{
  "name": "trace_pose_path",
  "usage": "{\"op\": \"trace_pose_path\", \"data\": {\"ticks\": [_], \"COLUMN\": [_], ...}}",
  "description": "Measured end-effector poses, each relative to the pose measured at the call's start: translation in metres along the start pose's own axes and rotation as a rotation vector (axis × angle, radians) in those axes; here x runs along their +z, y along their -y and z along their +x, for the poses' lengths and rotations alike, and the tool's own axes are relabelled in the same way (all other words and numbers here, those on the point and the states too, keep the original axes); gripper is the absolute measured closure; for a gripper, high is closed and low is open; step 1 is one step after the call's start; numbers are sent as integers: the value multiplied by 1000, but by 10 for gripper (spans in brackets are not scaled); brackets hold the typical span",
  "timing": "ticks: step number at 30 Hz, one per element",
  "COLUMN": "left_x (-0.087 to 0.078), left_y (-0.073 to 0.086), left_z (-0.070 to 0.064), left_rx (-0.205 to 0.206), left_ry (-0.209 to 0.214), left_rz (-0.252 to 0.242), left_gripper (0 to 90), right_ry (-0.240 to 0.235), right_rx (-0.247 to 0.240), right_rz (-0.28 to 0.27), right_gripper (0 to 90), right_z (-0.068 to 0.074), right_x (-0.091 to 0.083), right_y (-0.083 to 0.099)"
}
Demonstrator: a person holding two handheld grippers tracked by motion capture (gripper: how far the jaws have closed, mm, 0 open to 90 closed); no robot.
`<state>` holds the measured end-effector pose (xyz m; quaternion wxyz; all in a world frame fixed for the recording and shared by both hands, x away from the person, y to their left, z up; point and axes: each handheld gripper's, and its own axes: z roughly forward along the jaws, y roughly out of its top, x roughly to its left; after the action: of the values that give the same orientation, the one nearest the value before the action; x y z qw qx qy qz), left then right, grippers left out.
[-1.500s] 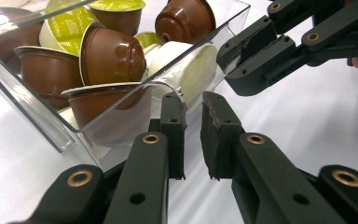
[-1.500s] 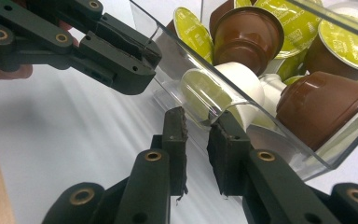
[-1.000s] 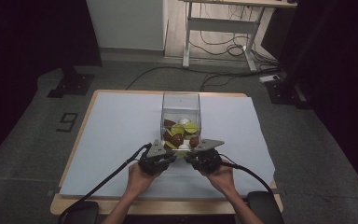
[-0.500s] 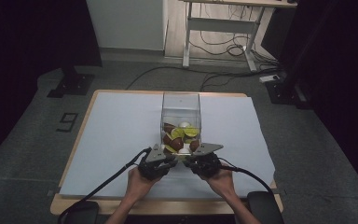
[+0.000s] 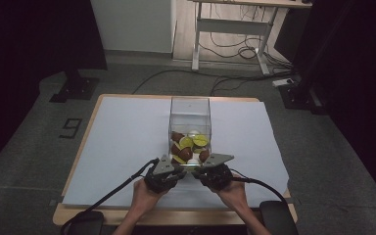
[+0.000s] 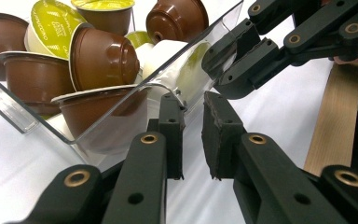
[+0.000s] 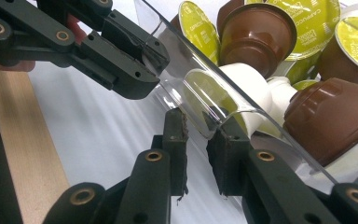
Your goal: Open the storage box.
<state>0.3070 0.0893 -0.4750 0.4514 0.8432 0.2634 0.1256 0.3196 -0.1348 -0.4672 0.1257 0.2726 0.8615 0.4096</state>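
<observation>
A tall clear plastic box point(image 5: 190, 110) stands mid-table, holding several brown, lime-green and white coffee capsules point(image 5: 188, 147) piled against its near side. My left gripper point(image 5: 177, 170) and right gripper point(image 5: 201, 170) meet side by side at the box's near rim. In the left gripper view my left gripper point(image 6: 193, 100) has its jaws narrowly apart around the clear rim point(image 6: 121, 91), with the right gripper point(image 6: 242, 56) clamped beside it. In the right gripper view my right gripper point(image 7: 198, 119) pinches the clear wall point(image 7: 191, 77), and the left gripper point(image 7: 135, 60) bites the same edge.
A white sheet point(image 5: 117, 142) covers the wooden table point(image 5: 85, 147); its near wooden edge point(image 5: 176, 215) lies just behind the hands. Black cables point(image 5: 107, 193) trail off toward the near corners. A desk frame point(image 5: 230, 34) stands on the floor beyond.
Both hands and grippers have drawn slightly toward the near table edge, and the box's near side has come with them. The capsules have settled against that near side.
</observation>
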Motion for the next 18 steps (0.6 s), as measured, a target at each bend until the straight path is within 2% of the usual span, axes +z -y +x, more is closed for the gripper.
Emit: {"op": "trace_pose_path", "data": {"ticks": [11, 18], "left_x": [0, -7], "left_y": [3, 6], "left_z": [-1, 0], "left_rx": [3, -2], "left_ry": [9, 0], "left_rz": [15, 1], "left_gripper": [784, 792], "right_ry": [-16, -17], "right_rx": [-3, 4], "right_rz": [27, 26], "right_gripper": [765, 765], "right_z": [0, -1], "right_x": [1, -3], "right_y": [1, 4]}}
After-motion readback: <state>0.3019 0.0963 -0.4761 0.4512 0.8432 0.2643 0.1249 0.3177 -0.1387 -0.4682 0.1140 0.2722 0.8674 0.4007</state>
